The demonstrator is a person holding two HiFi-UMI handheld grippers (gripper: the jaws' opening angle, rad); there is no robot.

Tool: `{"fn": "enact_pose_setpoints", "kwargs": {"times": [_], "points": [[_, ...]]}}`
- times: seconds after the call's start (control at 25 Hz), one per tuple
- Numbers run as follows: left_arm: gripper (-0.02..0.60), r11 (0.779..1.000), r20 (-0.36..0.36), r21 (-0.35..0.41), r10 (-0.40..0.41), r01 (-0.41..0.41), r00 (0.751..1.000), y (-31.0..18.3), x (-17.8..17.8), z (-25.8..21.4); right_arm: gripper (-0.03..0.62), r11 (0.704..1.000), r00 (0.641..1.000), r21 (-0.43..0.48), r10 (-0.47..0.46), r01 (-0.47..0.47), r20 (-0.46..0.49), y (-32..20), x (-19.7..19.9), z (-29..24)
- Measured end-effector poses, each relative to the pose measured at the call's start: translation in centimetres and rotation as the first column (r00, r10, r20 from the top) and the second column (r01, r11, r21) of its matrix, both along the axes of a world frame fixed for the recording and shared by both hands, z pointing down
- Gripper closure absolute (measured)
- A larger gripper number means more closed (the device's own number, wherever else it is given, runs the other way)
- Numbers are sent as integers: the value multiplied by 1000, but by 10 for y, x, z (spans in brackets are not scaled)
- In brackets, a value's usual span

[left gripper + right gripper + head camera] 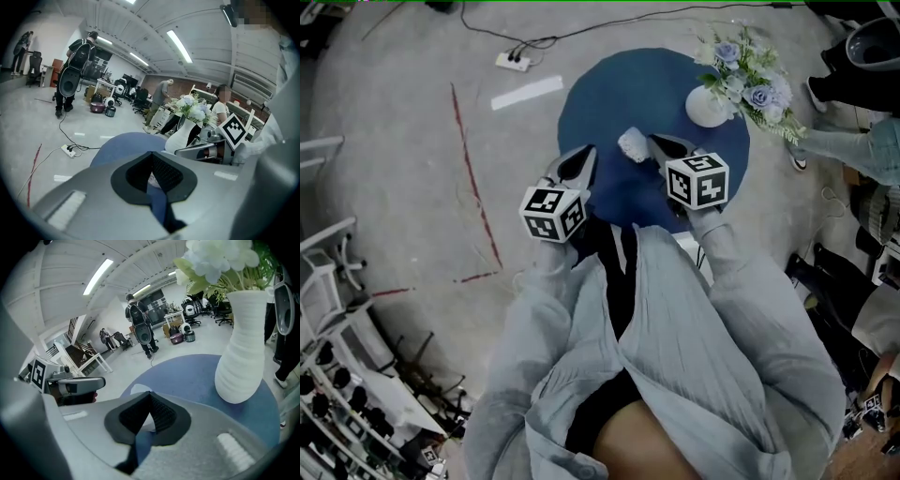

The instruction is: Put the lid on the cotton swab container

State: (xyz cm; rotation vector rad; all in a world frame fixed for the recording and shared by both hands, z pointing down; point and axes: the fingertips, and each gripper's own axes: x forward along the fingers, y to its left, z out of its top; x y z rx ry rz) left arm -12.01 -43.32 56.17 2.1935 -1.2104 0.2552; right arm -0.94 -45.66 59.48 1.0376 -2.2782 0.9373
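Observation:
A small white cotton swab container (632, 144) stands on the round blue table (609, 94), between my two grippers. I cannot tell its lid apart from its body. My left gripper (587, 153) hangs just left of it, jaws shut and holding nothing. My right gripper (657, 141) sits just right of it, also shut and empty. In the left gripper view the shut tips (150, 154) meet over the table, and a pale bit of the container (153, 181) shows through the gap. In the right gripper view the tips (150, 394) meet with the container (136, 389) behind them.
A white ribbed vase (709, 105) with pale flowers (752, 77) stands at the table's far right, close to my right gripper. On the floor lie a power strip (514, 61), cables and red tape lines (473, 183). Chairs stand at left, people at right.

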Motion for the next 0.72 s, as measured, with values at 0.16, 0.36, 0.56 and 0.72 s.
{"fn": "enact_pose_setpoints", "kwargs": {"times": [0.16, 0.36, 0.56, 0.72], "points": [[567, 1000, -6, -4, 12, -12, 1000, 1, -6, -1, 592, 1000, 1000, 7, 0, 0, -8, 6, -8, -3], [568, 999, -14, -2, 36, -36, 999, 1, -9, 0, 592, 1000, 1000, 24, -2, 2, -27, 9, -15, -6], [568, 999, -18, -3, 51, -51, 999, 2, -16, 0, 592, 998, 996, 51, -38, 42, -83, 16, -24, -7], [568, 998, -19, -3, 56, -56, 998, 2, -19, 0, 592, 996, 991, 53, -63, 70, -120, 21, -29, -3]]}}
